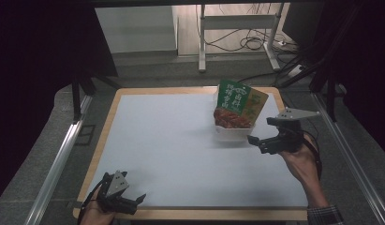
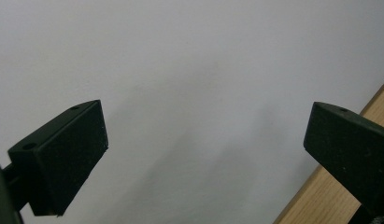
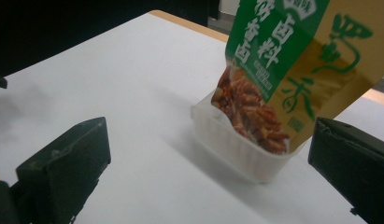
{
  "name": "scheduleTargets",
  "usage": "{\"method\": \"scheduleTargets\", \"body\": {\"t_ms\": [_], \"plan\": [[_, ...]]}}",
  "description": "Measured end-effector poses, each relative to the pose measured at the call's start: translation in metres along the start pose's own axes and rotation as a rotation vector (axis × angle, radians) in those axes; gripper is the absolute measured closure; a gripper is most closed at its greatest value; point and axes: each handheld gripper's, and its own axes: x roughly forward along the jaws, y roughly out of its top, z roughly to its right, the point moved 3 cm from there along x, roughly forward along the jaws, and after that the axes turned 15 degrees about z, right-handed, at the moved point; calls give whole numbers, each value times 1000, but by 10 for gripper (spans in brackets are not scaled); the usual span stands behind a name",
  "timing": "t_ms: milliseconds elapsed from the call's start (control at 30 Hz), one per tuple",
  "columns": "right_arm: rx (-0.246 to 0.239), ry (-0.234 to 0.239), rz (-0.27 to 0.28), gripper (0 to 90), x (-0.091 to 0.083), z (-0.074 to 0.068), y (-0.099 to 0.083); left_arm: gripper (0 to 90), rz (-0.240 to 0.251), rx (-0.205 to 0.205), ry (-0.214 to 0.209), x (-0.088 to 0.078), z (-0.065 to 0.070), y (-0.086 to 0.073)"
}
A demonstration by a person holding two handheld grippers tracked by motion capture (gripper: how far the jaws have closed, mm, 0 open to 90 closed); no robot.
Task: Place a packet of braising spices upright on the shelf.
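Looking down from the high view, the seasoning packet (image 1: 239,104) stands in the white tray (image 1: 230,133) at two o'clock, already placed. Right gripper (image 1: 258,140) sits just beside it, jaws apart, empty. Left gripper (image 1: 134,201) idles at seven o'clock.

Left gripper view: jaws spread over bare table (image 2: 189,70).

Right gripper view: the packet leans in the tray ahead, ungrasped; I judge only withdrawal remains.

The green-and-gold packet (image 3: 283,70) bears "卤料" and other Chinese characters.

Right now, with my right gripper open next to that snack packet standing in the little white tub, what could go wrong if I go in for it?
The packet stands tall and tilted in the shallow white tub, so a nudge from the right gripper could tip it out. The tub looks light and may slide on the smooth white mat. The left gripper is far off at the near edge, too distant to steady anything.
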Motion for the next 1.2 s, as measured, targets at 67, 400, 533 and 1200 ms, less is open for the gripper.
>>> {"method": "scheduleTargets", "body": {"t_ms": [67,400,533,1200], "plan": [[4,0,-2,0,-2,-3,-5,0,0,-1,0,0,0,0],[-27,-28,-9,0,-8,-18,-31,0,-2,2,0,0,0,0],[-27,-32,-2,0,-11,-22,-39,0,0,-1,1,0,1,0],[-37,-24,-7,0,-18,-39,-75,0,-1,3,-1,0,1,0]]}}
